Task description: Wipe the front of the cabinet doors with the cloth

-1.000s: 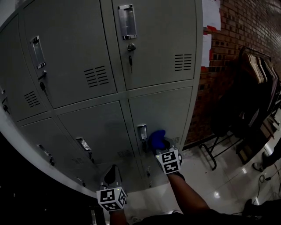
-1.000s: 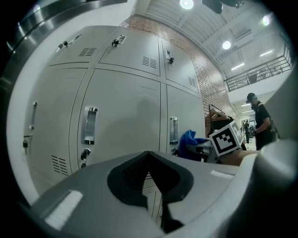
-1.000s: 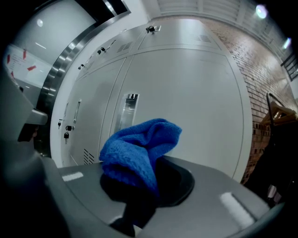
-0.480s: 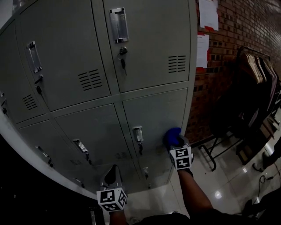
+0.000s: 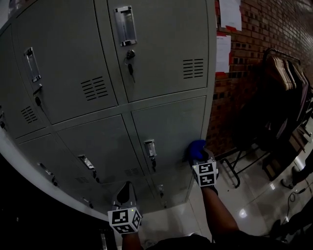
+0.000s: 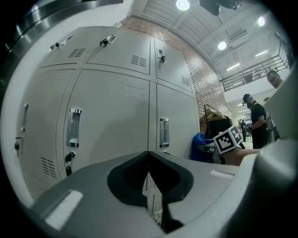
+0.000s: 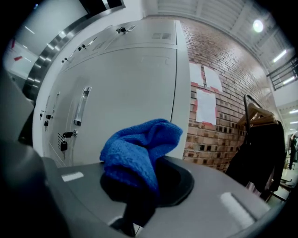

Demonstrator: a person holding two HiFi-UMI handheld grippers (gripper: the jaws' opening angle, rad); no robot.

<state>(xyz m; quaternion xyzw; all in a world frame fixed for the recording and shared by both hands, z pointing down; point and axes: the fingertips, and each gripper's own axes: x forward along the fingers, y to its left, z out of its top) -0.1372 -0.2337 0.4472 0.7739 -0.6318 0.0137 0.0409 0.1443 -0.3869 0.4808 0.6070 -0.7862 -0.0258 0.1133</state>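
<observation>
Head view: the right gripper (image 5: 199, 160), jaws clamped on the blue cloth (image 5: 195, 148), has slid from the handle (image 5: 150, 147) to the right edge of the lower door (image 5: 171, 122), which likely ends one stroke. The left gripper (image 5: 125, 194) hangs low, jaws together and empty.

The left gripper (image 6: 149, 163), its jaws drawn together with nothing between them, points at grey cabinet doors (image 6: 111, 111). Two upright metal handles (image 6: 73, 128) sit either side of the middle seam, with a key (image 6: 69, 158) hanging under the left one. At the cabinet's right edge, the right gripper (image 6: 208, 147) carries a blue cloth (image 6: 199, 146) at its tip. Beyond it are a brick wall (image 6: 201, 81) and a standing person (image 6: 255, 124) under ceiling lights (image 6: 182, 4).
</observation>
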